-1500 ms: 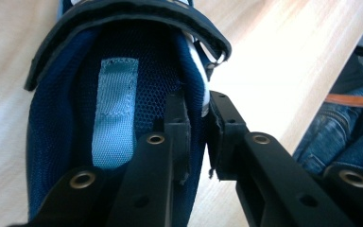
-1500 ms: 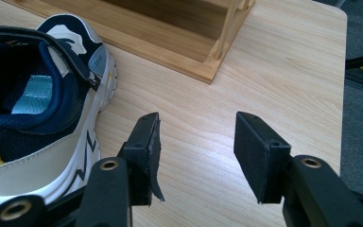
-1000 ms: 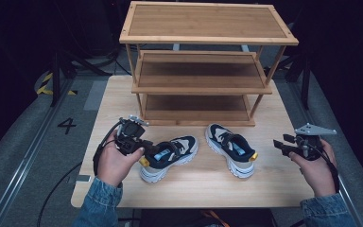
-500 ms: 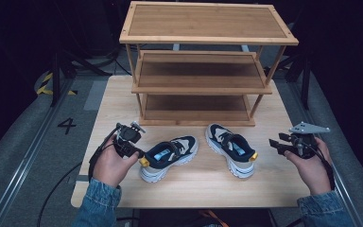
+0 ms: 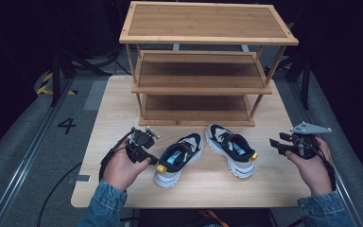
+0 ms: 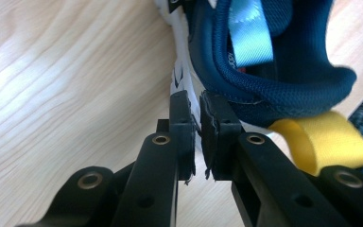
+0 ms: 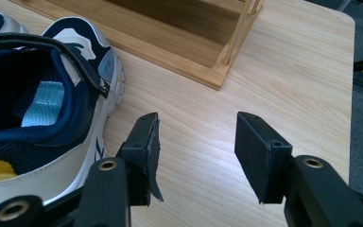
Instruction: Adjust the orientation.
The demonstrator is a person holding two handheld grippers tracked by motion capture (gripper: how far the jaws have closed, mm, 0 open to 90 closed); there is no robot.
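Note:
Two navy, white and beige sneakers lie on the wooden table (image 5: 118,109) in front of a rack. My left gripper (image 5: 151,161) is at the heel of the left shoe (image 5: 177,158), close to its yellow pull tab (image 5: 161,168). In the left gripper view its jaws (image 6: 196,106) are closed to a thin slit beside the navy collar (image 6: 274,71), with nothing visibly pinched. My right gripper (image 5: 275,145) is open, a short way right of the right shoe (image 5: 230,149). In the right gripper view it (image 7: 196,142) hangs over bare wood, with that shoe (image 7: 42,109) to its left.
A three-tier bamboo shoe rack (image 5: 203,80) stands at the back of the table, its shelves bare. Its bottom corner post (image 7: 238,28) is just ahead of the right gripper. Dark floor and rails surround the table.
My left hand has moved right and slightly toward the person, bringing its jaws up to the left shoe's heel. The right gripper has barely shifted.

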